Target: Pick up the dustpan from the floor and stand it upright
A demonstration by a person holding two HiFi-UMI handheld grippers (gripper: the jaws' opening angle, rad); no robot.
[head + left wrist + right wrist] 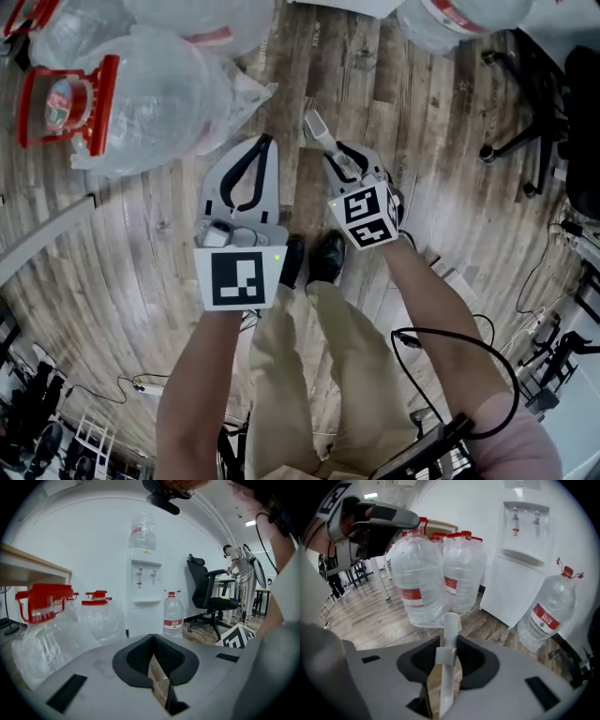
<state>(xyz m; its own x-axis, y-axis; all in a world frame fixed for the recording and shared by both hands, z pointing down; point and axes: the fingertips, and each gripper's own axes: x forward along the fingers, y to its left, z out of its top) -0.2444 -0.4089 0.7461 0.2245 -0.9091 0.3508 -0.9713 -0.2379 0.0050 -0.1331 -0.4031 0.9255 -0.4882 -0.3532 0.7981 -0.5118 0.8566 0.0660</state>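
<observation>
Dustpan [450, 634]: only its pale handle shows, standing upward between the jaws of the right tool. In the head view its tip [317, 127] pokes out past that tool, above the floor. The pan itself cannot be seen.
Right tool [337, 161]: jaws clamped on the dustpan handle, held just ahead of the person's shoes [326, 255].
Left tool [153, 639]: jaws pressed together at their tips, nothing between them. In the head view it [262, 145] is just beside the right tool, apart from the dustpan.
Floor [141, 244]: wood-pattern planks under both tools.
Water bottles [419, 583]: large clear ones with red caps and red labels, standing in a group on the floor beyond the right tool.
Water dispenser [520, 573]: white, against the wall, with one more bottle [551, 616] on the floor beside it.
Office chair [208, 597]: black, to the right of the dispenser in the left gripper view.
</observation>
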